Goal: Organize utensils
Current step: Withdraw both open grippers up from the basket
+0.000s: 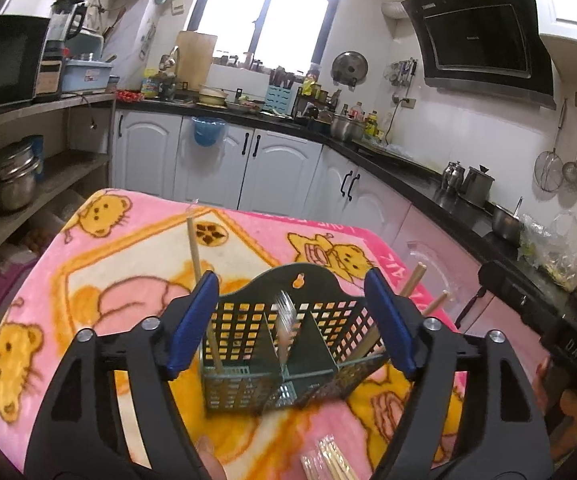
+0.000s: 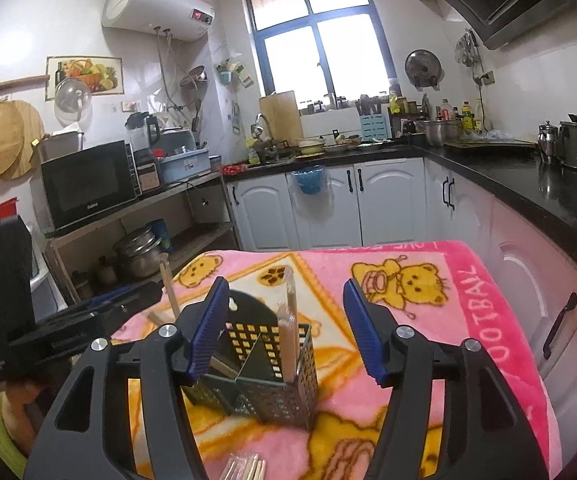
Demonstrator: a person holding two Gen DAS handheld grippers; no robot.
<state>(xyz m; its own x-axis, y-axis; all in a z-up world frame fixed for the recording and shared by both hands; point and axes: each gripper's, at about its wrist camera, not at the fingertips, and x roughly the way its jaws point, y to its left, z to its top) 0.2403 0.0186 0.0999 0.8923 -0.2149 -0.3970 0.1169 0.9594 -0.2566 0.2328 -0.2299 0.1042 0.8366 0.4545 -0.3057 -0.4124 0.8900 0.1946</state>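
The left gripper (image 1: pixel 294 324) has its two blue pads apart, with nothing pressed between them; the dark perforated utensil caddy (image 1: pixel 284 360) shows in the gap, but the pads do not touch it. The right gripper (image 2: pixel 282 332) also stands with its pads apart and holds nothing; the same caddy (image 2: pixel 264 384) is seen between its fingers, closer to the left pad. The caddy stands upright on a pink blanket (image 1: pixel 136 240) with yellow bear drawings, which covers the tabletop. It has a curved back plate with a hanging hole and inner walls that divide it into compartments. In the left wrist view, one wooden chopstick (image 1: pixel 204 288) stands in the left compartment and leans a little to the left, and a clear plastic fork (image 1: pixel 286 320) stands near the middle divider. On the right side of the caddy, more wooden chopsticks (image 1: pixel 416 280) stick out behind the right pad. In the right wrist view, a wrapped pair of chopsticks (image 2: pixel 290 332) stands upright in the right compartment. Near the bottom edge of both views, several wrapped chopsticks (image 1: pixel 328 462) lie on the blanket, just in front of the caddy. Behind the tabletop there are white kitchen cabinets (image 1: pixel 248 164) under a black counter.
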